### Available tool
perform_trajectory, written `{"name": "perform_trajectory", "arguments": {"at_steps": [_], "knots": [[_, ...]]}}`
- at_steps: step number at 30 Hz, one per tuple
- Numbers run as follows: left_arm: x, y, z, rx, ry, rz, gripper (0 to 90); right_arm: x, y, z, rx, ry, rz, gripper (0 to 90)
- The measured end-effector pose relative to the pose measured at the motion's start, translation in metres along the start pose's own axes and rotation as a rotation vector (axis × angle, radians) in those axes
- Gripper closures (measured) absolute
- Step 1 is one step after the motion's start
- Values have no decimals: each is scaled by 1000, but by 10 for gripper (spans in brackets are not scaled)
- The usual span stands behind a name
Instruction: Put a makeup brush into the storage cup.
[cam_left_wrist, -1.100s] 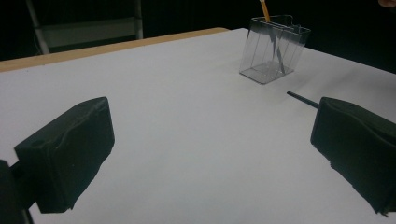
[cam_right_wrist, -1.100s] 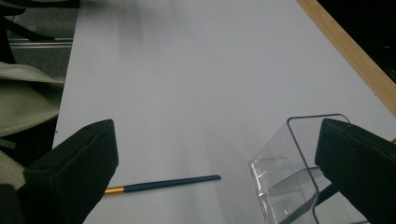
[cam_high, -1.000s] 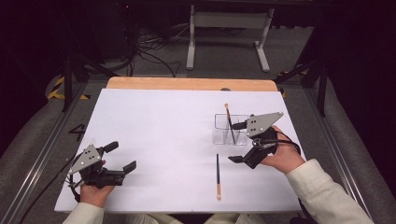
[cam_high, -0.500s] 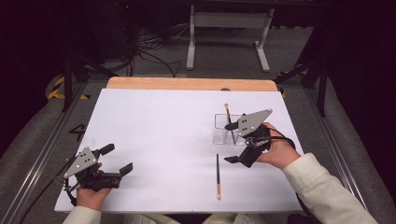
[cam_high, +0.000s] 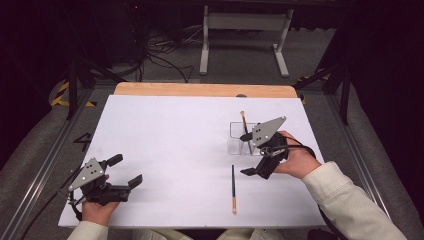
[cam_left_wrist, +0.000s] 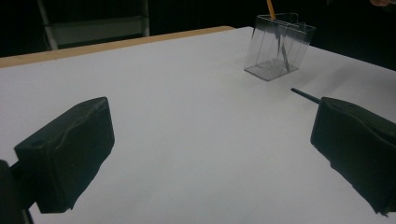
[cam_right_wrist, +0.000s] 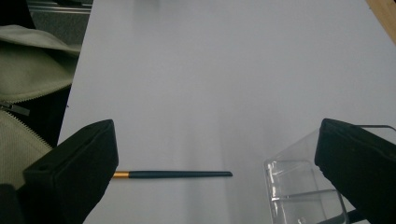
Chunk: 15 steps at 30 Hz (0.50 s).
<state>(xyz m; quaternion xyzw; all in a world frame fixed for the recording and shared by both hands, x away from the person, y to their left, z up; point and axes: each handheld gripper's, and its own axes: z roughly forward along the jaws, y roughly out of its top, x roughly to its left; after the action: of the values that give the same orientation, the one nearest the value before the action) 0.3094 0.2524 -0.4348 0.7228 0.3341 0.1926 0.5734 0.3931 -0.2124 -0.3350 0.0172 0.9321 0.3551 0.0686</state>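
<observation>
High view, right claw (cam_high: 248, 154) agape, seemingly above brush (cam_high: 233, 187)

A slim dark brush (cam_high: 233, 186) with a tan tip lies flat, pointing twelve o'clock. At its one o'clock, a clear holder (cam_high: 239, 140) stands upright, holding another brush (cam_high: 244, 128).

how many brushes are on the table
2. One brush lies flat on the white table, near the front edge, beside the right gripper. The other brush stands in the clear holder, handle leaning out. More could be hidden behind the gripper.
</observation>
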Motion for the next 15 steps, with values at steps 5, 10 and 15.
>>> {"name": "perform_trajectory", "arguments": {"at_steps": [5,10,15], "knots": [[0,0,0,0,-2,-1,5,1,1,6,37,13,-14,0],[0,0,1,-2,-4,-4,5,2,4,11,73,26,-30,1],[0,0,1,-2,-5,-5,5,3,5,14,93,30,-39,2]]}}
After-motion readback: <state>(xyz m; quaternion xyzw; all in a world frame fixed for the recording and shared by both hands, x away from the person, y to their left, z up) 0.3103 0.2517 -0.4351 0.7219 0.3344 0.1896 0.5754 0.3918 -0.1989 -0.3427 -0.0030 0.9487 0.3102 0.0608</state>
